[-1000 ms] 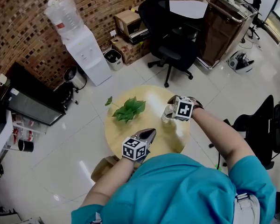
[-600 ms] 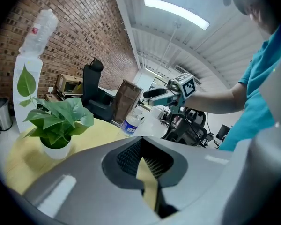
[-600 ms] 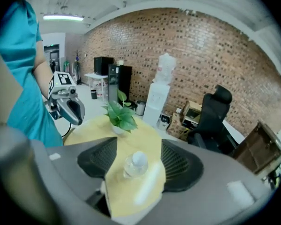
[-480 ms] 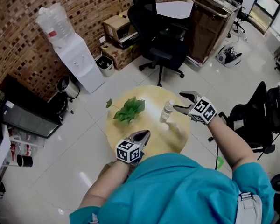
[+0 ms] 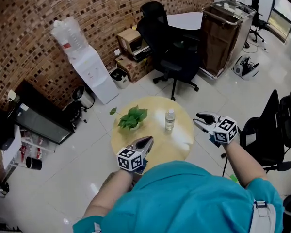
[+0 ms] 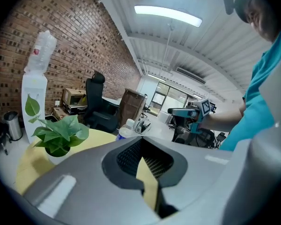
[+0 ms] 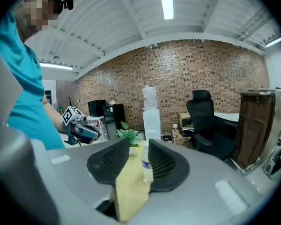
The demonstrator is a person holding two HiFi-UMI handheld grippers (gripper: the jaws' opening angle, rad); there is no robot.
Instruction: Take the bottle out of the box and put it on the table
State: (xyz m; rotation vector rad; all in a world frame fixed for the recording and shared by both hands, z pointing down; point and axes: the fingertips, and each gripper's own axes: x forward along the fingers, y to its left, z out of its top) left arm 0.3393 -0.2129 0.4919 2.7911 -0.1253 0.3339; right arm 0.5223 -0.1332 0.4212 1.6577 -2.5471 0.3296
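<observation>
A clear bottle [image 5: 169, 119] with a white cap stands upright on the round yellow table [image 5: 155, 147], with nothing touching it. My right gripper [image 5: 201, 121] hovers off the table's right edge, well clear of the bottle. Its jaws have just been closing, with nothing between them. In the right gripper view the bottle [image 7: 147, 165] shows far off through the gap of the right gripper [image 7: 138, 146]. My left gripper [image 5: 143, 142] is shut over the table's near edge. The left gripper view shows the left gripper [image 6: 141, 138] with its tips together and the bottle [image 6: 125, 130] beyond.
A small potted plant [image 5: 132, 117] stands on the table left of the bottle. Around the table are a black office chair [image 5: 172, 42], a water dispenser [image 5: 87, 62], cardboard boxes [image 5: 131, 40], a brown cart [image 5: 223, 28] and another black chair [image 5: 276, 130] at right.
My right gripper has let go of the bottle and drawn back to the right, past the table's edge, its jaws now narrower. The bottle stands alone. The left gripper stays shut.
</observation>
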